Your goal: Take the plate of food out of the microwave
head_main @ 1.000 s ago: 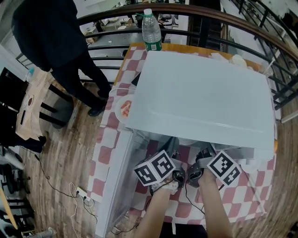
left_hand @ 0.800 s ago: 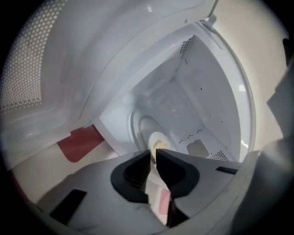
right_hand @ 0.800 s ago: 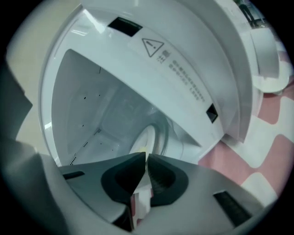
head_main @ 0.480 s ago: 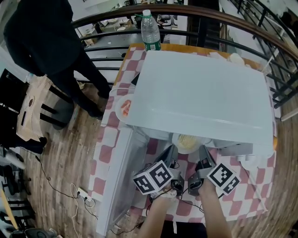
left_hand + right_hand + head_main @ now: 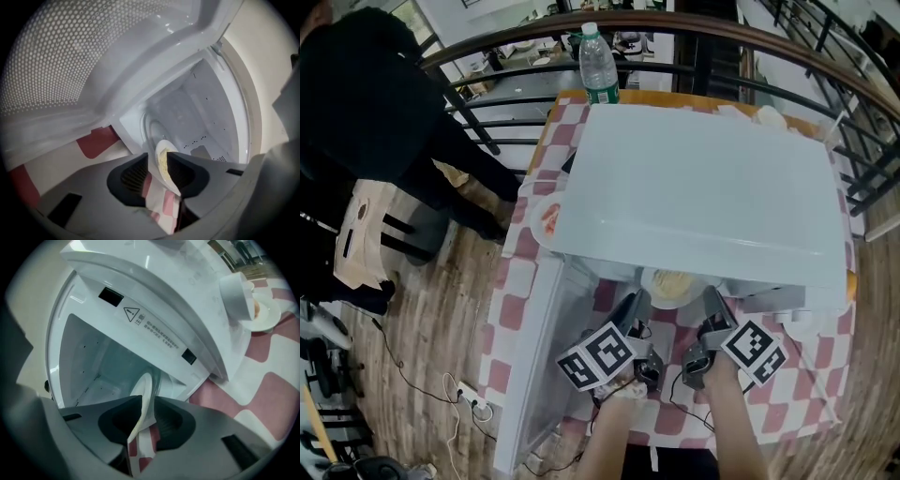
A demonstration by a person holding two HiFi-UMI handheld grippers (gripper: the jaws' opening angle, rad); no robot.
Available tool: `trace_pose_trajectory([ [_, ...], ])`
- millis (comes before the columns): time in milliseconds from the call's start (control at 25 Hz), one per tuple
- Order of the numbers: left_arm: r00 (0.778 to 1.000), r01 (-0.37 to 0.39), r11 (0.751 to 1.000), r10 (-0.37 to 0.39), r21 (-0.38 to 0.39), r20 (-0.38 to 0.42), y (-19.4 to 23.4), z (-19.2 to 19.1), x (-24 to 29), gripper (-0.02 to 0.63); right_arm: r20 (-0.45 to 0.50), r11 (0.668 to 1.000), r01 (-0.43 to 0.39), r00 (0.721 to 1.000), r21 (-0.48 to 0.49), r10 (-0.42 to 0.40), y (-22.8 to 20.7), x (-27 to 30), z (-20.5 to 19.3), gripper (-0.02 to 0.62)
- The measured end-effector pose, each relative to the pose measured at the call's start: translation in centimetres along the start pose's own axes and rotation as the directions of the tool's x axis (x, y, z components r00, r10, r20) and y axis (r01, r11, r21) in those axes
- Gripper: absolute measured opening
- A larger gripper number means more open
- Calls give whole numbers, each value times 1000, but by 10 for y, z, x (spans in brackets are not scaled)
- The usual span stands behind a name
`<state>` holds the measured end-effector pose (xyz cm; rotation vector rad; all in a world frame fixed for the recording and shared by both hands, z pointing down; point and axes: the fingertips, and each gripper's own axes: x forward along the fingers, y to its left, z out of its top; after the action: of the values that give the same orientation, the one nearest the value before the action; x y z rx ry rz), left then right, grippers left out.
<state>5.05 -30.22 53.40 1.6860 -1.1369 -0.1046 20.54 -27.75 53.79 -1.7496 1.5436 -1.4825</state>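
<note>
left gripper [image 5: 158,172]: jaws just opened, loose around plate [image 5: 671,283] rim | right gripper [image 5: 149,417]: just opened too, rim between jaws, not pinched | plate: at microwave [image 5: 703,187] mouth, over checked cloth [image 5: 811,389]

Grey left gripper [image 5: 158,161], grey right gripper [image 5: 147,404]; black-white marker cubes [image 5: 598,356].

Checkered table [image 5: 508,281] with microwave [image 5: 703,187] and bottle [image 5: 598,64]

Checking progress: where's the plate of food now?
Head view, centre: the plate is at the mouth of the microwave, between the left gripper and right gripper, whose fingers have just opened.
</note>
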Motion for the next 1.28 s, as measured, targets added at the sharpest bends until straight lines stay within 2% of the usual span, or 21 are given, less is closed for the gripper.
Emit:
trace_pose_trajectory([
  [40,1000,5,1000,-5,-13,-5,0,-1,2,158,-1,1000,-1,1000,-2,1,0,1,2,112],
  [200,1000,-4,1000,3,-30,-29,2,-5,12,158,-12,1000,10,1000,-15,-10,0,9,4,115],
  [560,998,-8,1000,7,-30,-55,-2,-4,29,156,-46,999,27,999,23,-26,-3,23,0,115],
  [600,998,-5,999,3,-32,-58,-2,-5,30,130,-48,999,27,999,26,-26,-3,23,-1,114],
  [680,998,2,1000,-4,-31,-56,-4,-5,31,127,-47,999,18,999,33,-16,-3,25,0,112],
  [720,999,4,1000,-5,-28,-54,-4,-5,31,126,-47,999,11,999,36,-9,-2,26,-1,82],
  [920,999,26,999,-28,-40,-39,-5,-4,30,41,-52,999,-10,999,38,12,2,29,-1,50],
  [1080,998,59,994,-61,-88,-23,-4,-4,30,38,-46,998,-25,999,50,28,3,30,-1,31],
  [1280,997,65,995,-68,-73,-32,-5,-8,27,40,-38,998,-32,999,58,34,3,25,-2,31],
])
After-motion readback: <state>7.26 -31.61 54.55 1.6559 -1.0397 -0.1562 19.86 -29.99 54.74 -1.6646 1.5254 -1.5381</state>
